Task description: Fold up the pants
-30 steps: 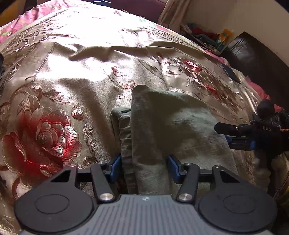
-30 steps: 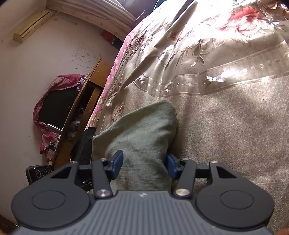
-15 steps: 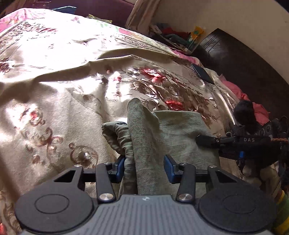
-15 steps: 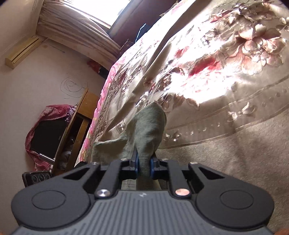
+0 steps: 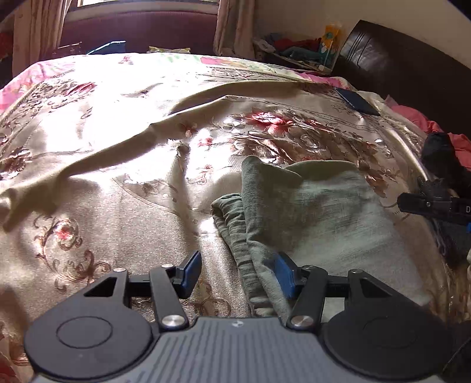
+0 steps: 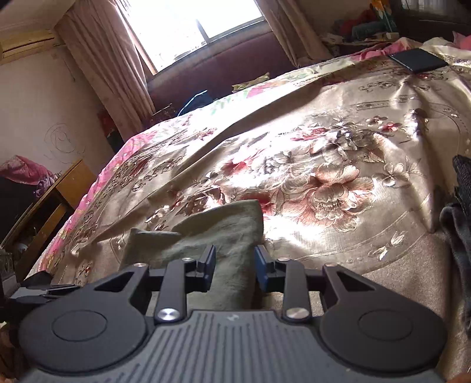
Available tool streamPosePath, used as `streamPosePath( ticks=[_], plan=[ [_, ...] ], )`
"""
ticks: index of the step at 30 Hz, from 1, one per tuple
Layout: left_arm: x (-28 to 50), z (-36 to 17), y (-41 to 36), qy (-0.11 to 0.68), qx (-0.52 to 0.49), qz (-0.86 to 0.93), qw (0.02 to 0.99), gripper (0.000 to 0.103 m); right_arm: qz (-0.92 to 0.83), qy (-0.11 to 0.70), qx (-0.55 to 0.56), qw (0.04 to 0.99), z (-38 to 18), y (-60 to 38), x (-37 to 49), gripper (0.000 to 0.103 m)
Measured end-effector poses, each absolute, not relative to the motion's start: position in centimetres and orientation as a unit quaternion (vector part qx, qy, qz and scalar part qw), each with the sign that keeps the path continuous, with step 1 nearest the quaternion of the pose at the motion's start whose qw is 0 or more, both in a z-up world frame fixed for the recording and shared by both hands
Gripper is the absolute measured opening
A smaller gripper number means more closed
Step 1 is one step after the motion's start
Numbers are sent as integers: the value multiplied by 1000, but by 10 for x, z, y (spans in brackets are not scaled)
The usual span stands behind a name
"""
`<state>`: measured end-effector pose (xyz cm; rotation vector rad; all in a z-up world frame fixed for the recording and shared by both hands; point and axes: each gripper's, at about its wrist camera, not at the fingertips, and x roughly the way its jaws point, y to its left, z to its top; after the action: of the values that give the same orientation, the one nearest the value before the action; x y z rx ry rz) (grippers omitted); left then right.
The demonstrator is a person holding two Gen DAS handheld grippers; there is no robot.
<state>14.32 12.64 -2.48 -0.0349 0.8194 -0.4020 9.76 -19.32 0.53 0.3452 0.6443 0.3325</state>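
Observation:
The green pants point(image 5: 312, 212) lie folded into a thick pad on the flowered bedspread point(image 5: 123, 153). My left gripper point(image 5: 237, 274) hovers over their near left edge with its jaws opening. The folded edge lies against the right pad, and the left pad is over bare bedspread. At the far right edge of this view, my right gripper point(image 5: 426, 203) shows as a black shape. In the right wrist view the pants point(image 6: 223, 229) run between the pads of my right gripper point(image 6: 234, 269), whose jaws are opening and no longer pinch the cloth.
A flat dark phone-like thing point(image 5: 357, 101) lies on the bed near the dark headboard point(image 5: 397, 59). Dark clothing point(image 6: 459, 235) is heaped at the right. A wooden desk point(image 6: 59, 194) stands beside the bed, and a curtained window point(image 6: 191, 26) is beyond it.
The right gripper pinched a pants corner half a second ago; its jaws now stand apart and the cloth lies down. The left gripper shifted left of the pants edge and widened.

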Motion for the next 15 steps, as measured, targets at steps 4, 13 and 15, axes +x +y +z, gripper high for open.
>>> streamPosePath(
  ticks=[4,13,15],
  plan=[
    [118,-9,121,362,2,-188,913,67,221,338,136,905,0,-156,67,31],
    [88,-34,99,416,47,-189,888,72,217,357,80,905,-6,-133,49,32],
    [90,-22,106,406,17,-182,895,72,210,339,83,913,4,-135,53,36]
  ],
)
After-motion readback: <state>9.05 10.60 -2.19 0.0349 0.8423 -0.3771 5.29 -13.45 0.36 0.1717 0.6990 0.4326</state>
